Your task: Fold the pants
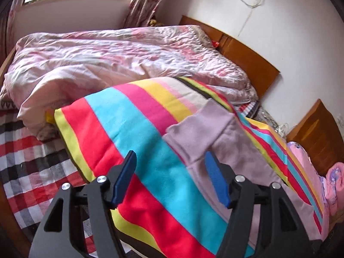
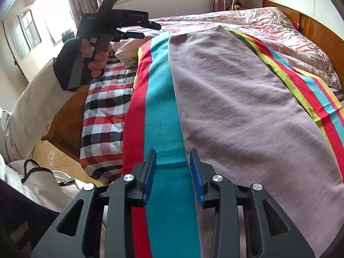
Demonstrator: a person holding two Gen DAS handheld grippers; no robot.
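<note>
Lilac fleece pants (image 1: 225,142) lie flat on a bright striped blanket (image 1: 129,129) on the bed, with a folded cuffed end toward the far side. In the right wrist view the pants (image 2: 236,107) spread lengthwise over the blanket (image 2: 159,107). My left gripper (image 1: 170,153) hovers open above the blanket beside the cuffed end, with nothing between its pads. In the right wrist view the left gripper (image 2: 137,30) is raised over the bed in a gloved hand (image 2: 96,58). My right gripper (image 2: 172,150) is open over the teal stripe, just left of the pants' near edge, holding nothing.
A crumpled pink quilt (image 1: 107,53) fills the far half of the bed. A plaid sheet (image 2: 103,118) covers the left side down to the wooden bed frame (image 2: 64,118). A wooden headboard (image 1: 247,58) and nightstand (image 1: 318,133) stand at right. A white bag (image 2: 43,182) lies on the floor.
</note>
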